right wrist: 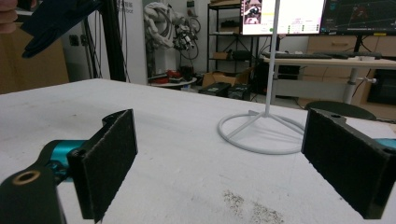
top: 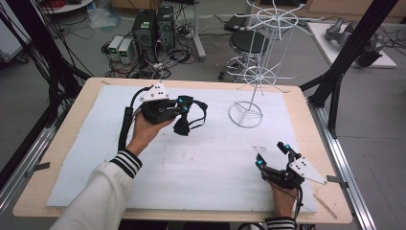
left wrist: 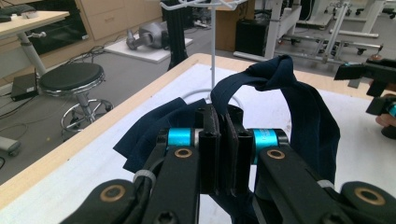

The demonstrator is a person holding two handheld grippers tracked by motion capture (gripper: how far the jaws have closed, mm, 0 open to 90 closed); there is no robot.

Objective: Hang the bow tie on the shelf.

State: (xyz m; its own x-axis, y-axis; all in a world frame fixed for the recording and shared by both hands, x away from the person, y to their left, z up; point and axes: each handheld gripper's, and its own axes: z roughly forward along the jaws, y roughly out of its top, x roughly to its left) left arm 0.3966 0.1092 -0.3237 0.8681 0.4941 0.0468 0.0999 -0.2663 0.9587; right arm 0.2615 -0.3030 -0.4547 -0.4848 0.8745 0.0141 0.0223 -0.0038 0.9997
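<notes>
1. High view: the left gripper (top: 183, 106) is held above the white-covered worktop (top: 191, 163) at about 10 o'clock from its middle. One dark blue cloth strap (top: 191, 117) hangs from its tips, with a loop drooping toward 4 o'clock of the gripper. One white wire rack (top: 253, 72) stands at 3 o'clock of the strap, well apart from it. The right gripper (top: 273, 154) rests low at 5 o'clock of the worktop, its jaws spread wide with nothing between them.

2. Left gripper view: the left gripper (left wrist: 224, 156) has its two jaws pressed nearly together, pinching one fold of the strap (left wrist: 299, 107). The cloth bunches out at 10 o'clock of the jaws and arches up and over to 2 o'clock as a loop. The rack's (left wrist: 212, 56) thin post rises behind at 12 o'clock.

3. Right gripper view: the right gripper (right wrist: 219, 163) stands wide open, both pads bare, just over the worktop (right wrist: 187, 154). The rack's round base (right wrist: 261, 133) sits at 12 o'clock beyond the jaws, apart from them. A piece of the dark strap (right wrist: 51, 18) shows at 10 o'clock, high up.
</notes>
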